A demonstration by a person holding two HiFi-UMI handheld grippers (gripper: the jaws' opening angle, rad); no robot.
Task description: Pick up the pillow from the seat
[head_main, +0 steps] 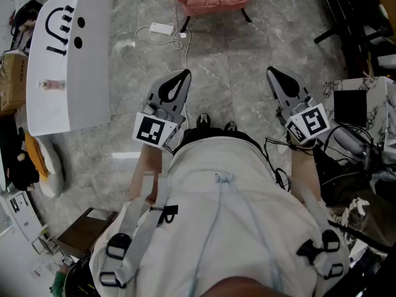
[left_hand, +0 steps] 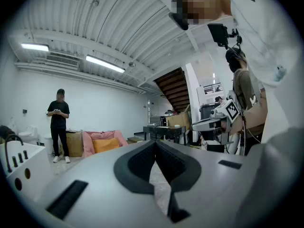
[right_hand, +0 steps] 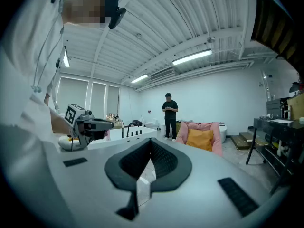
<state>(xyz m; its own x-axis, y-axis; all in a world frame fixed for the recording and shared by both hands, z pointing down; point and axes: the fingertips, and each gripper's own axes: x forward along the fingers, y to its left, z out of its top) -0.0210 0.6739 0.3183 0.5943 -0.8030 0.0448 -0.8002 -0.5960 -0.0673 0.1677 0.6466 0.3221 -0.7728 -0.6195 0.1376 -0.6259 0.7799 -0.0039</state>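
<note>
- Left gripper [head_main: 184, 74]: jaws fully together, pads meeting tip to tip, nothing between them. Held roughly level out in front of the person's body.
- Right gripper [head_main: 271, 72]: jaws also closed flat on each other, empty. Tipped slightly down, side by side with the left one and well apart from it.
- Pillow [right_hand: 200, 139]: orange, sitting upright inside the pink seat [right_hand: 217, 136] and leaning on its back cushion.
- In the head view only a sliver of the orange pillow shows at the top edge. It lies in the pink seat, straight ahead of and between the two grippers.
- Pillow relative to the fingers: far off across the floor [head_main: 216, 73], with no contact. Both sets of fingertips point broadly towards the seat, with open grey stone floor between.
- In the left gripper view the pillow sits left of the closed jaw tips, low in the background. In the right gripper view it sits right of the tips.
- A person in black [right_hand: 168, 114] stands just beside the seat, on its left in both gripper views.
- White power strip [head_main: 162, 28] with its cable lies on the floor near the seat's legs, between the seat and the left gripper.
- White tub-like unit [head_main: 68, 60] with a black smiley mark stands to the person's left.
- The holder's feet show on the floor between the grippers.
</note>
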